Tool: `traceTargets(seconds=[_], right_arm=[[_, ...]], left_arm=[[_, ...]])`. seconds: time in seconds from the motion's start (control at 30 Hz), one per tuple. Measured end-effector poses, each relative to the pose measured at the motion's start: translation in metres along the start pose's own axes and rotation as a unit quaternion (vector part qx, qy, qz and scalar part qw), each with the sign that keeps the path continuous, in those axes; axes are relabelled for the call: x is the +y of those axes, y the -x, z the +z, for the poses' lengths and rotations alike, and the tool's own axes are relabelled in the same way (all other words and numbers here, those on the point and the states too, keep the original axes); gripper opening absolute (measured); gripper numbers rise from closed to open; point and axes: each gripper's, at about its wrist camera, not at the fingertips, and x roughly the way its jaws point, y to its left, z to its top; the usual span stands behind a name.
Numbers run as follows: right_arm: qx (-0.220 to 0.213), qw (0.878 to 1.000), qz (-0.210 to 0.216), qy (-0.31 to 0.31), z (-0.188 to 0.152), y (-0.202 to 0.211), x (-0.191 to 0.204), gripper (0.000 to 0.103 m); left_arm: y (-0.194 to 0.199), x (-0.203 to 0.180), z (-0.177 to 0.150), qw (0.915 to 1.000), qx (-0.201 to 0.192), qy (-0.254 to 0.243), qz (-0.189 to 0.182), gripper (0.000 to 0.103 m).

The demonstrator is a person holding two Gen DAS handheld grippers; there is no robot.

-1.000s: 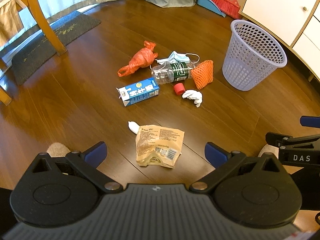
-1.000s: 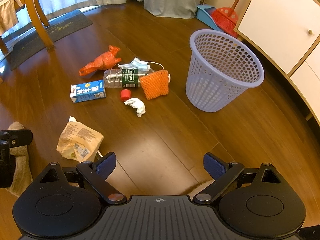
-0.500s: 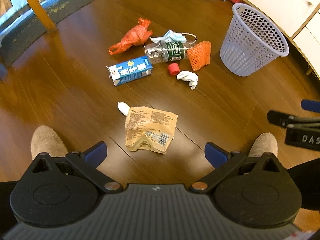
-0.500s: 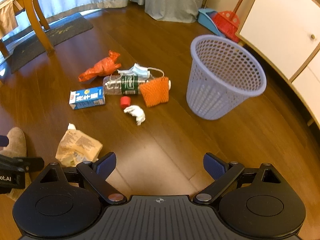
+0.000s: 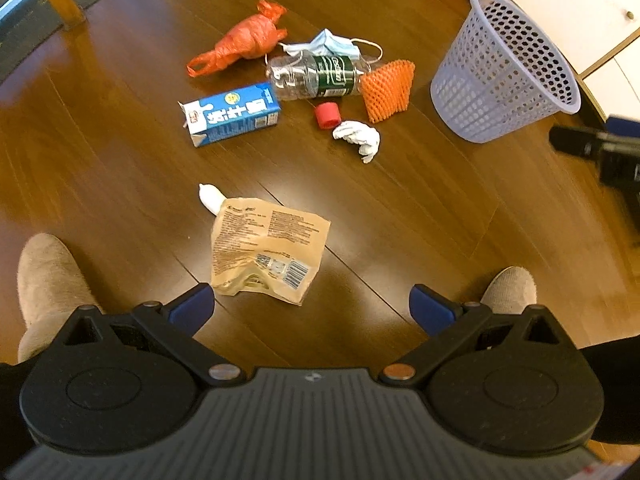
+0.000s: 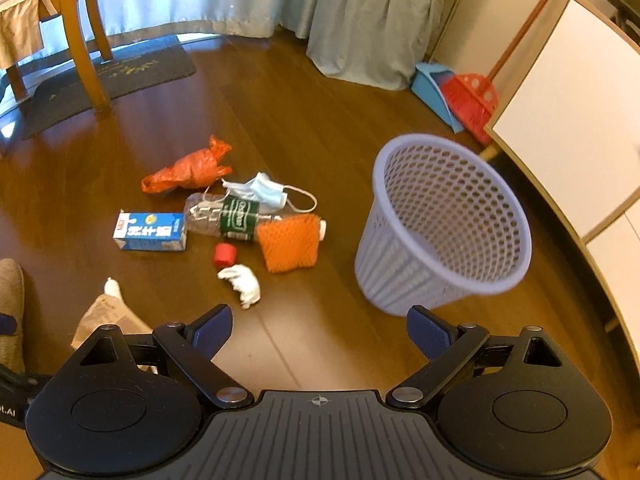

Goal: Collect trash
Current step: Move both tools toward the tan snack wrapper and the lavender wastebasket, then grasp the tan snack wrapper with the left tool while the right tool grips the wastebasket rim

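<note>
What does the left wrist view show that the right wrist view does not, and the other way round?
Only the left wrist view shows the whole snack bag, both slippers and the right gripper's arm at the edge. Only the right wrist view shows the curtains, the chair and the whole broom. Both show the basket, milk carton, bottle, mask and orange bag, with both grippers open.
</note>
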Motion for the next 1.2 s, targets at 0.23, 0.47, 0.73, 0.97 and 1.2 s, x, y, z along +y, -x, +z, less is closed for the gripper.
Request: traceTargets(seconds=[0.23,0.47,0.73,0.97,1.2], right_arm=[[-0.017,0.999,0.008,0.033,0.017,-0.020,-0.015,0.092],[-0.047,0.997,0.006,0.063,0.042,-0.043,-0.053,0.092],[-0.045,0.986,0.034,0.154,0.049,-0.103,-0.093,0.074],[-0.015,0.982,0.096,0.163,0.039,-0.152,-0.103,0.046],[-0.012,0.980,0.115,0.162,0.042,-0.178,-0.105,0.031]], left_arm=[[-0.020,0.000,0.018,1.0000,0.005,0.003,0.001,0.102],[-0.034,0.003,0.025,0.9999,0.008,0.000,0.007,0.102],[-0.041,0.000,0.037,0.9992,-0.026,-0.029,0.008,0.102],[-0.050,0.012,0.048,0.9984,-0.048,-0.027,0.013,0.102],[-0.063,0.028,0.051,0.9980,-0.050,-0.034,0.018,0.102]])
